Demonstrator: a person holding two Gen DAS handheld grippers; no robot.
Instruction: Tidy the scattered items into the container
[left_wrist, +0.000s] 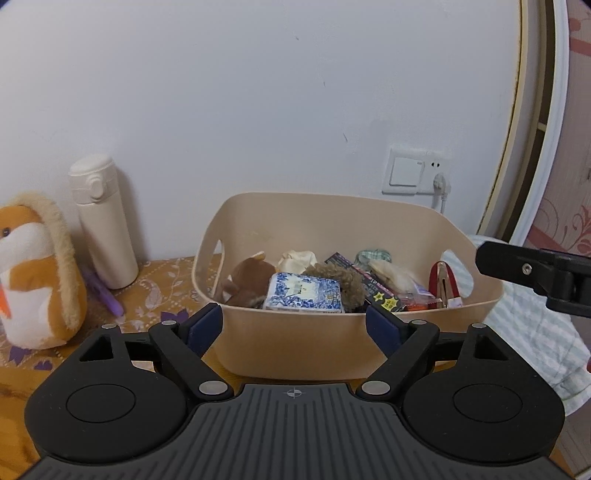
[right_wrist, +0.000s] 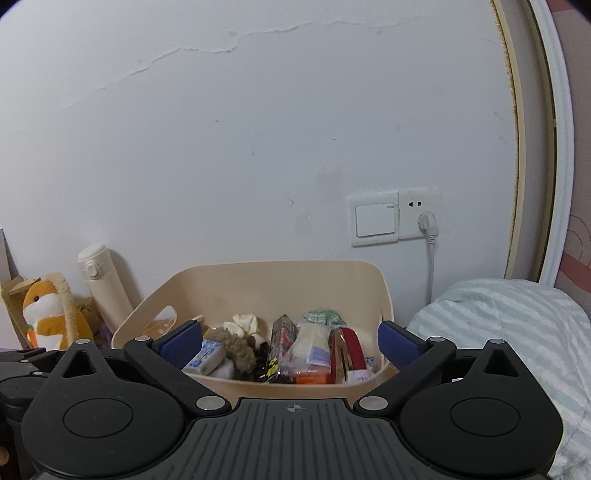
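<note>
A beige plastic basket (left_wrist: 332, 332) stands on the table against the wall. It holds a blue-and-white box (left_wrist: 303, 293), a brown plush (left_wrist: 245, 280), a fuzzy brown item (left_wrist: 341, 278), a black snack packet (left_wrist: 373, 288), red hair clips (left_wrist: 445, 282) and other small items. My left gripper (left_wrist: 295, 325) is open and empty, just in front of the basket's near wall. My right gripper (right_wrist: 291, 341) is open and empty, above the basket's (right_wrist: 258, 280) near rim. Part of the right gripper (left_wrist: 532, 271) shows at the right of the left wrist view.
An orange-and-white plush toy (left_wrist: 33, 273) and a cream thermos bottle (left_wrist: 103, 225) stand left of the basket, with a purple item (left_wrist: 103, 291) between them. A striped pillow (right_wrist: 509, 332) lies to the right. A wall switch and socket (right_wrist: 395, 216) with a cable sit behind.
</note>
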